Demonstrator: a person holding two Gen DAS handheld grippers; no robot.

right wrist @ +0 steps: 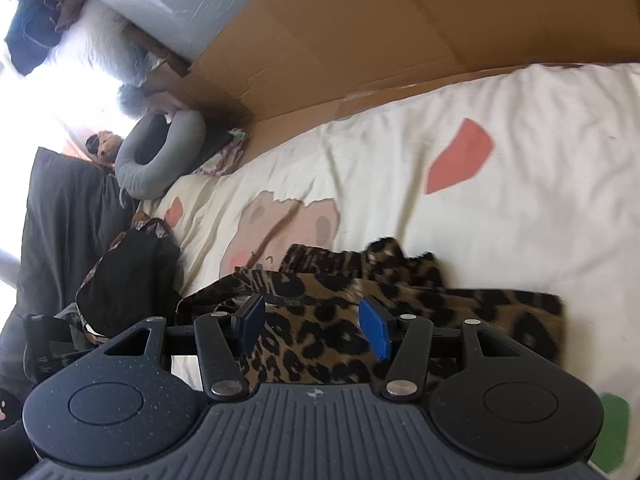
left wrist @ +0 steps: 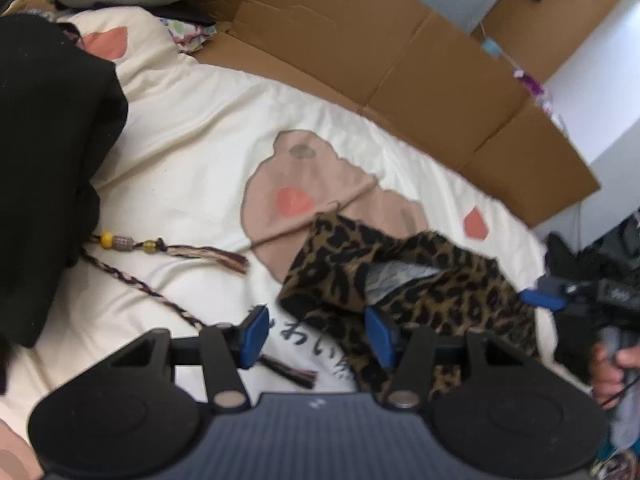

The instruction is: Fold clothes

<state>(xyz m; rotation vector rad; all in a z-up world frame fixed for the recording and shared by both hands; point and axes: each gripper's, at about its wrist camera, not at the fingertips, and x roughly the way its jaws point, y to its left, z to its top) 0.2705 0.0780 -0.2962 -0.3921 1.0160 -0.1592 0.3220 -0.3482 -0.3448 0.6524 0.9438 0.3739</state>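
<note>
leopard-print garment [left wrist: 404,276] one, crumpled on bedsheet [left wrist: 192,160], left gripper [left wrist: 316,334] and right gripper [right wrist: 314,326] both spread, empty

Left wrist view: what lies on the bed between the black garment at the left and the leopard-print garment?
A braided cord with beads and tassels lies on the cream sheet between the black garment and the leopard-print garment.

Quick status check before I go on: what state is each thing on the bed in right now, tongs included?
Leopard-print fabric garment: crumpled, unfolded, pale lining showing.
Left tongs: open, nothing gripped, right pad over the garment's edge.
Right tongs: open, above the garment, not gripping.
Braided cord with yellow beads and tassels: lying loose on the sheet.
Black cloth: heaped, unfolded.
Brown cardboard sheet: flattened, along the bed's far edge.
Cream printed bedsheet: wrinkled.
</note>
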